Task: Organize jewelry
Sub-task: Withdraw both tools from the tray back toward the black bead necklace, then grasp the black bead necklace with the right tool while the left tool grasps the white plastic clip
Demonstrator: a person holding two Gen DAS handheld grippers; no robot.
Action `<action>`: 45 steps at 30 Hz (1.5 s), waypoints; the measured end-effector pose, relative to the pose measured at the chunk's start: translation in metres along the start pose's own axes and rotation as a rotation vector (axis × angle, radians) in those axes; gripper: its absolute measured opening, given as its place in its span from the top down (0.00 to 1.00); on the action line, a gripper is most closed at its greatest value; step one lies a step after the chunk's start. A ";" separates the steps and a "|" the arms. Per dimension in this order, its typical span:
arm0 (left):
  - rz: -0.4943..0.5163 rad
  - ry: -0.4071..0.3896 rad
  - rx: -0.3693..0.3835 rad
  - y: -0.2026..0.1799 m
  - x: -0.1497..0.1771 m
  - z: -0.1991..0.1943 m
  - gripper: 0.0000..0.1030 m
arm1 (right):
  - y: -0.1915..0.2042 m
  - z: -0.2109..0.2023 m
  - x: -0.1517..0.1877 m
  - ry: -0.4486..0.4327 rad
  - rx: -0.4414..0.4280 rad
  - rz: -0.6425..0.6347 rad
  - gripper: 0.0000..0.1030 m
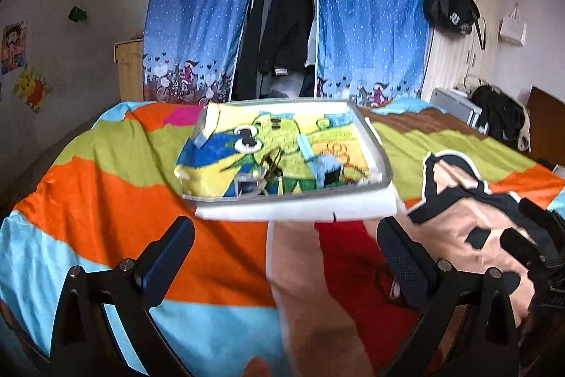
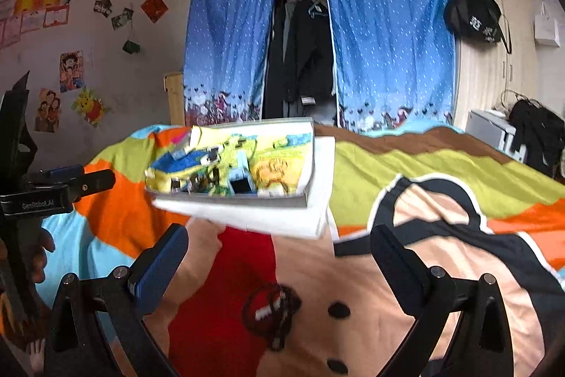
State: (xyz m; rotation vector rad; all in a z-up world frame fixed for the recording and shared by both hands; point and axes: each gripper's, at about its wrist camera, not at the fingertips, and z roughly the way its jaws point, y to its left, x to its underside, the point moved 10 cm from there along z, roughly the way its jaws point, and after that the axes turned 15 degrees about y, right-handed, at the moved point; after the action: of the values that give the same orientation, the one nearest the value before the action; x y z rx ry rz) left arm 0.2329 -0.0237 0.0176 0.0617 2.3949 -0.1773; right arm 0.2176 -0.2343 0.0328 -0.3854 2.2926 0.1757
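Lying in a small dark tangle on the red patch of the blanket (image 2: 423, 165): a beaded bracelet (image 2: 272, 313), just ahead of the right gripper (image 2: 279, 257) and between its spread fingers. Farther back on the bed, resting on a white foam slab (image 2: 317, 200): a shallow tray (image 1: 379, 151) lined with a cartoon drawing, holding blurred small pieces, among them a dark cord tangle (image 1: 270, 165). Hovering over the blanket short of the tray, empty: left gripper (image 1: 286, 249), fingers wide apart. Behind the bed: a blue curtained wardrobe (image 1: 370, 23).
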 end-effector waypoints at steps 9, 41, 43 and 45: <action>0.010 0.076 -0.014 -0.008 0.058 0.009 0.02 | -0.006 -0.006 0.051 0.063 0.020 0.031 0.00; 0.039 0.351 -0.043 -0.014 0.143 0.070 0.01 | -0.040 0.070 0.121 0.382 -0.026 0.156 0.00; 0.030 0.357 -0.043 -0.012 0.144 0.072 0.01 | -0.042 0.072 0.122 0.387 -0.034 0.165 0.00; 0.018 0.361 -0.040 -0.011 0.143 0.074 0.02 | -0.042 0.073 0.122 0.388 -0.045 0.170 0.00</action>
State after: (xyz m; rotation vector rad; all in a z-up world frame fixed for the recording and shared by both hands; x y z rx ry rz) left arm 0.1758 -0.0459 -0.1319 0.1044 2.7555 -0.1173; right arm 0.2036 -0.2829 -0.1061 -0.2639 2.7095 0.2566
